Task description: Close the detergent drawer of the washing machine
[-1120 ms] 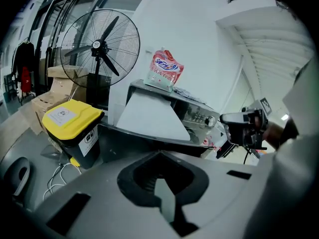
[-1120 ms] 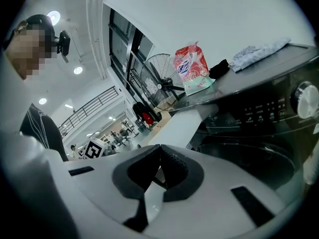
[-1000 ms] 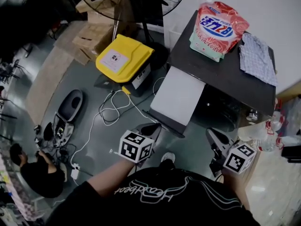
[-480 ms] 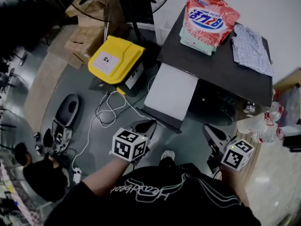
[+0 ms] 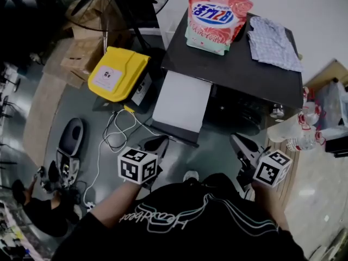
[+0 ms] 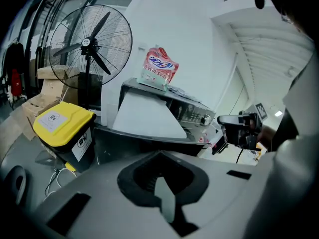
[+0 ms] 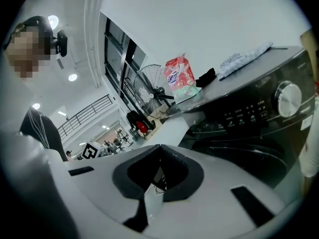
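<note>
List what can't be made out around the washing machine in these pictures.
Detergent drawer compartments: every view shows only a plain white surface.
Control panel labels: right gripper view, too small.
Washer door: right gripper view, lower part behind the right gripper's body.

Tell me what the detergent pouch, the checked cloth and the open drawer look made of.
Detergent pouch: glossy printed plastic film, with highlights and soft creases.
Checked cloth: thin woven fabric, matte, rumpled folds.
Detergent drawer: probably smooth white plastic; flat, even surface.
</note>
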A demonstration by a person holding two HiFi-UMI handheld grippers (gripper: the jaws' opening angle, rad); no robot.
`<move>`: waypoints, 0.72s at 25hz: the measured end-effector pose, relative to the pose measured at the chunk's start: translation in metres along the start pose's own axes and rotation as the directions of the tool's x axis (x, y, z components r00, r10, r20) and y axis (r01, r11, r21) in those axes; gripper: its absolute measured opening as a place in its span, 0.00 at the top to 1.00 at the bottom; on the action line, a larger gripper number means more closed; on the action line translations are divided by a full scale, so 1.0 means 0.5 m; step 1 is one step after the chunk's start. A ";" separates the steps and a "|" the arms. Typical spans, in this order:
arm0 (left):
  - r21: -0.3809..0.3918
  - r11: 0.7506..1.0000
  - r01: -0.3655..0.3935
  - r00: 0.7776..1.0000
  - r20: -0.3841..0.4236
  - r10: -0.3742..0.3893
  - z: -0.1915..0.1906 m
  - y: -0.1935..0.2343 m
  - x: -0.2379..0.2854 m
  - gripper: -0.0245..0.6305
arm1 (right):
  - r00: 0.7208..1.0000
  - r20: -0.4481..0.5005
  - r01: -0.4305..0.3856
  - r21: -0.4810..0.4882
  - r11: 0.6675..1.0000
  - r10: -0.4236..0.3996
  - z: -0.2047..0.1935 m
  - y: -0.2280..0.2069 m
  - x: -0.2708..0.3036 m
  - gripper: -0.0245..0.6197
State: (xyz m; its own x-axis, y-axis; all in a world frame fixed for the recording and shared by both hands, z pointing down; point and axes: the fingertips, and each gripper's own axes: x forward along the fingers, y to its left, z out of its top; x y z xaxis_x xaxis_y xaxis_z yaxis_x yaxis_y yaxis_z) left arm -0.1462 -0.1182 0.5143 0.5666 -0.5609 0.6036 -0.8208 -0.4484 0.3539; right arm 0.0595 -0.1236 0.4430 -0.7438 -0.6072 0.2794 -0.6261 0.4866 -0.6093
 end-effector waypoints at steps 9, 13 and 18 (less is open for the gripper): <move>-0.006 1.000 -0.015 0.999 0.033 0.015 0.052 0.003 0.033 0.93 | 1.000 0.006 0.024 0.009 1.000 -0.024 0.011 -0.018 -0.032 0.92; -0.023 1.000 -0.012 0.999 0.040 0.013 0.063 0.006 0.040 0.93 | 1.000 0.000 0.028 0.015 0.999 -0.028 0.010 -0.027 -0.030 0.92; -0.016 1.000 -0.021 0.999 0.048 0.021 0.075 0.014 0.057 0.93 | 1.000 0.003 0.030 0.020 0.999 -0.030 0.007 -0.032 -0.020 0.92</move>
State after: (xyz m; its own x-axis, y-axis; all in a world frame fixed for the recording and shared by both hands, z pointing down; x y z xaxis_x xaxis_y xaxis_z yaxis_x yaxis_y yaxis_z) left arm -0.1331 -0.1634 0.5071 0.5518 -0.6033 0.5757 -0.8333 -0.4257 0.3526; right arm 0.0778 -0.1272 0.4475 -0.7240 -0.6235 0.2951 -0.6431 0.4554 -0.6157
